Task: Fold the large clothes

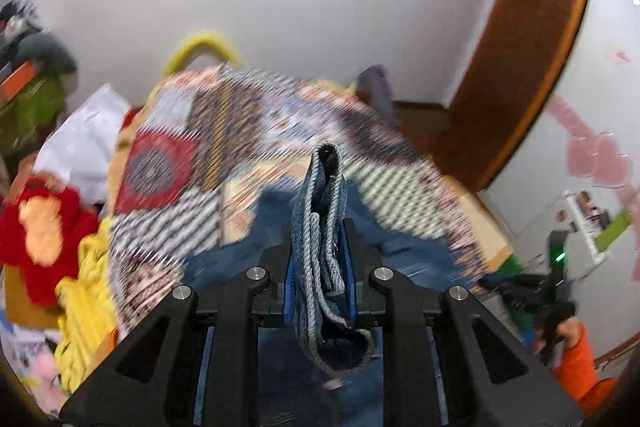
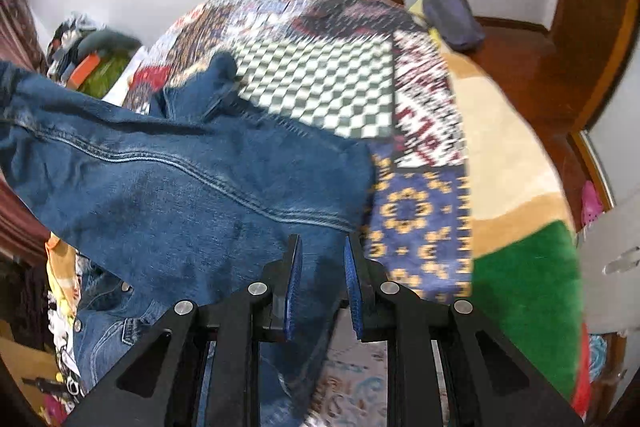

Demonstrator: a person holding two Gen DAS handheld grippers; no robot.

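The bed w/ its multicolour patchwork quilt (image 2: 320,83) fills the centre of both views; it's the surface, prob where the fold gets laid. Blue denim jeans (image 2: 180,179) hang lifted across the left half of the right-wrist view, one leg trailing onto the quilt. The left tongs (image 1: 320,255) are clamped on a bunched, pale-edged denim hem (image 1: 320,227), lower centre. The right tongs (image 2: 322,283), lower centre, look slightly apart, denim between the blue pads; grip seems likely, can't confirm. Held taut between both, prob to straighten the legs before folding. No containers visible.
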